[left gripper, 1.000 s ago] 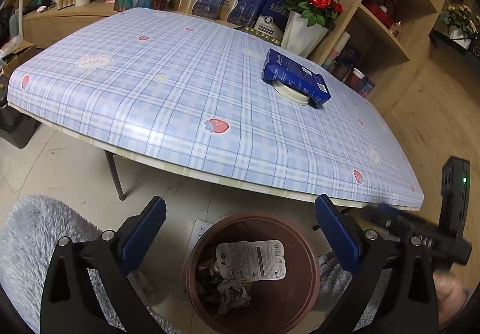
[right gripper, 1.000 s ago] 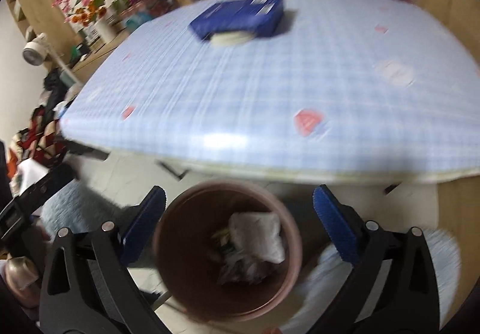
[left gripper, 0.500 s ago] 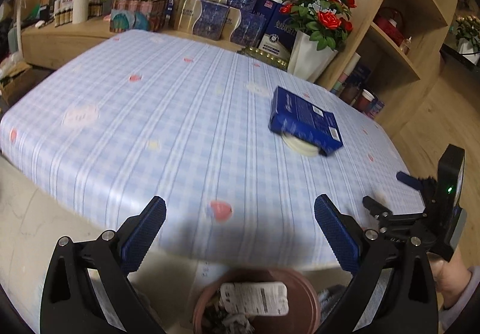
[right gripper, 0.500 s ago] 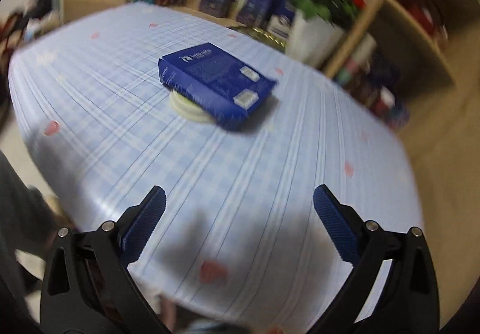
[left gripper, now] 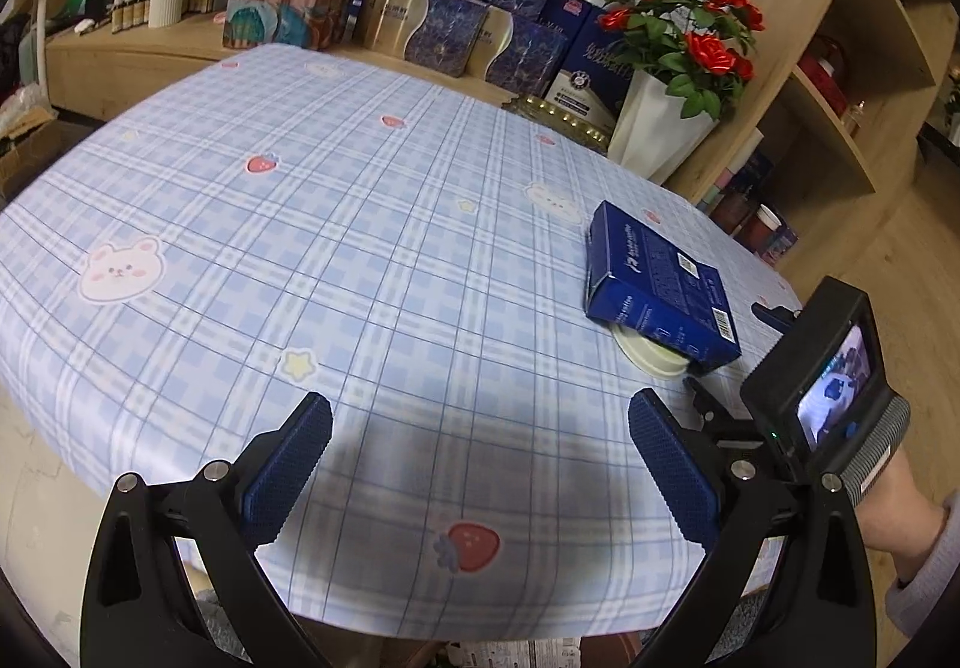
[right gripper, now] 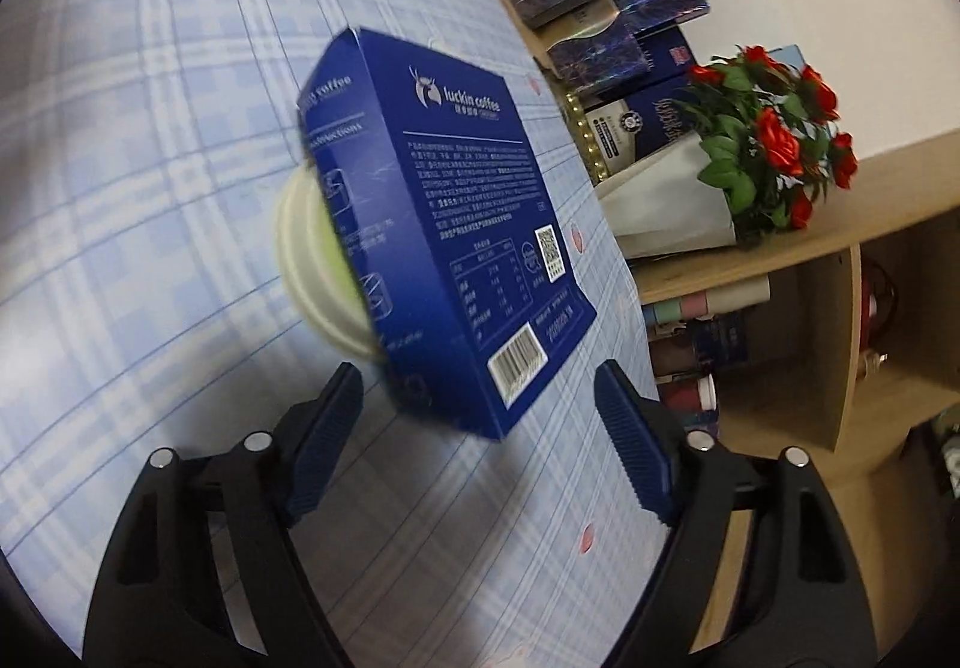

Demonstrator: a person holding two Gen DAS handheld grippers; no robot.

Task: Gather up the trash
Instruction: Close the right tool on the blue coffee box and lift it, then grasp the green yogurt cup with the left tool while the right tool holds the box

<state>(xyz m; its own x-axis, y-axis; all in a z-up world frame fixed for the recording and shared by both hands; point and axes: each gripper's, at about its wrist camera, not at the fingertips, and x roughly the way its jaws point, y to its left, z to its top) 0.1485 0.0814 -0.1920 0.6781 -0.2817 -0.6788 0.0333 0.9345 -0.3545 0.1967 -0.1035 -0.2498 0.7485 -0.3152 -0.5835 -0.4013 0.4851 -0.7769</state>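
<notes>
Right gripper (right gripper: 477,422) lines up on the box (right gripper: 444,248)

The box lies on the worktop (left gripper: 360,224), propped on a white lid (right gripper: 312,260). Both grippers gape empty, the right rolled sideways just short of a corner; the left gripper (left gripper: 480,464) hovers level nearby. A corner pinch may twist the box loose or knock the lid off.
</notes>
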